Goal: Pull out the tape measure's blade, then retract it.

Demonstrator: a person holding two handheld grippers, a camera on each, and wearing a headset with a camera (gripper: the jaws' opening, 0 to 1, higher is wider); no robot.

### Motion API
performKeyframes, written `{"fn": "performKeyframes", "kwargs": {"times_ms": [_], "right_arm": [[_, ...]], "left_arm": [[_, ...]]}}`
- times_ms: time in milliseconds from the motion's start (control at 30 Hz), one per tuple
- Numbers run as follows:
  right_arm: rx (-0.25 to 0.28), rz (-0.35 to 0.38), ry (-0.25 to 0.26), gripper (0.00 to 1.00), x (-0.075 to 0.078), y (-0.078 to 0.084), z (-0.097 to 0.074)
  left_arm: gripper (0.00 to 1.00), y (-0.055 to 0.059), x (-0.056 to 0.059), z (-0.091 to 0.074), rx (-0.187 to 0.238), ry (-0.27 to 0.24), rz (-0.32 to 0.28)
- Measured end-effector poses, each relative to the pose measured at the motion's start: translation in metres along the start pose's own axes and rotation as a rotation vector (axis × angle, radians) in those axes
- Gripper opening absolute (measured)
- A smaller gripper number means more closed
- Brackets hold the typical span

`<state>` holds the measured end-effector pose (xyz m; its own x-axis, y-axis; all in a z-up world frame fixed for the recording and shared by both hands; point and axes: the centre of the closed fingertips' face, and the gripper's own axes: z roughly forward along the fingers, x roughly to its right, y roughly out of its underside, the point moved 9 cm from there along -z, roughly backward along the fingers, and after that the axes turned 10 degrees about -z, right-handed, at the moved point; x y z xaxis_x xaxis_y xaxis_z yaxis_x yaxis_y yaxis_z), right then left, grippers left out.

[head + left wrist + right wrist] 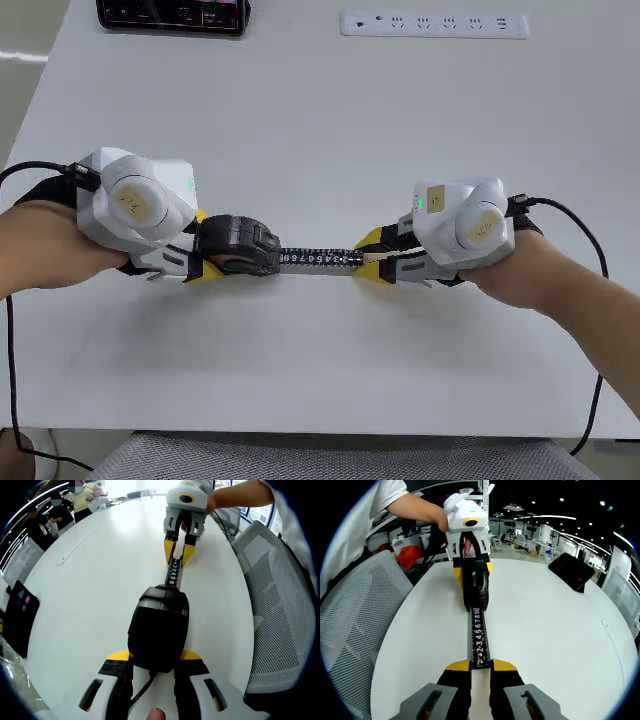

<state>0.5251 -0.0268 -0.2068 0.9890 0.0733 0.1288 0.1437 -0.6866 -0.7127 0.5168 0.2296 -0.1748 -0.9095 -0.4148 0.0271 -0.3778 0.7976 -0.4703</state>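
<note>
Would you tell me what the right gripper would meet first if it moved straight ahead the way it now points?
The right gripper would likely meet the tape measure's black case first, following the blade it grips.

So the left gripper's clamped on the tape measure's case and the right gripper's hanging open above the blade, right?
Not quite. The right gripper isn't hanging open above the blade; it is shut on the blade's tip, as the right gripper view shows. The left gripper is indeed clamped on the tape measure's case.
</note>
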Motion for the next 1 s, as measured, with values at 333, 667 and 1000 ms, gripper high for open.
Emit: {"fn": "performKeyframes", "kwargs": {"times_ms": [333, 667, 1000], "right_arm": [[-0.021, 0.001, 0.003, 0.09, -0.001, 0.006, -0.010], [-0.038, -0.008, 0.006, 0.09, -0.001, 0.009, -0.017], [-0.049, -0.010, 0.013, 0.09, -0.001, 0.012, -0.022]], "left_arm": [[0.26, 0.000, 0.000, 0.000, -0.002, -0.002, -0.001], [0.26, 0.000, -0.001, 0.001, -0.003, -0.003, -0.004], [0.26, 0.000, 0.000, 0.001, -0.003, -0.006, -0.005]]}}
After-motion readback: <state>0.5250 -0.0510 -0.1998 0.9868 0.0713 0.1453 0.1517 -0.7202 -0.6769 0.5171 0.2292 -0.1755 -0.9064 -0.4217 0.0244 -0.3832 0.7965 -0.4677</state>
